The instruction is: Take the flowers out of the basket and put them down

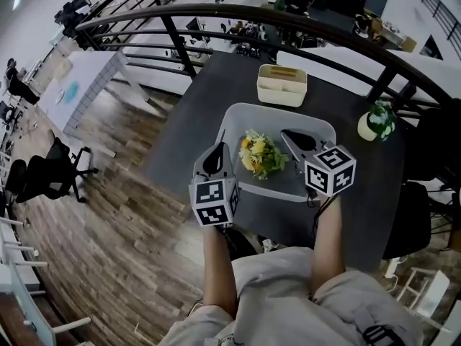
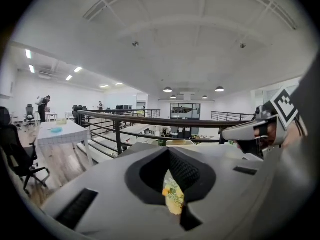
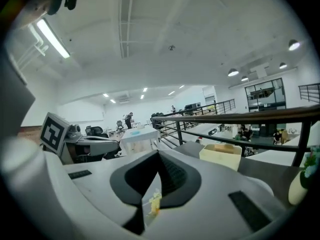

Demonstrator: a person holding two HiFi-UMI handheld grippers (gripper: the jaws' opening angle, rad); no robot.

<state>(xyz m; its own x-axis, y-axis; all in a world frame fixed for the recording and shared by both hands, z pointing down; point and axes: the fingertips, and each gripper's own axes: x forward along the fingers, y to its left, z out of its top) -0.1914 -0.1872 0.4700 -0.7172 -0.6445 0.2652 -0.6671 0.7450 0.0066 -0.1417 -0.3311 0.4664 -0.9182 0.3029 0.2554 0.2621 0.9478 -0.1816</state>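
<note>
The left hand-held gripper [image 1: 220,146] has its jaws closed together and holds nothing; its tip is over the basket's rim at 9 o'clock. In the left gripper view, the left hand-held gripper [image 2: 168,150] shows only a thin slit under the meeting tips, and the flowers [image 2: 173,196] are seen through it. The right hand-held gripper [image 1: 288,135] is also closed and empty, over the basket at 3 o'clock of the flowers [image 1: 261,155]. In its own view, the right hand-held gripper [image 3: 158,153] shows a bit of yellow flower [image 3: 154,202] below the tips.

The flowers lie inside the grey basket [image 1: 277,114], a little toward its 9 o'clock side, between both tips and touching neither. The basket stands on the dark surface [image 1: 223,85]. At 12 o'clock of the basket is a cream box [image 1: 282,85], apart from it. At 3 o'clock is a small potted plant [image 1: 374,123]. Beyond the surface runs a dark railing [image 1: 288,16].
</note>
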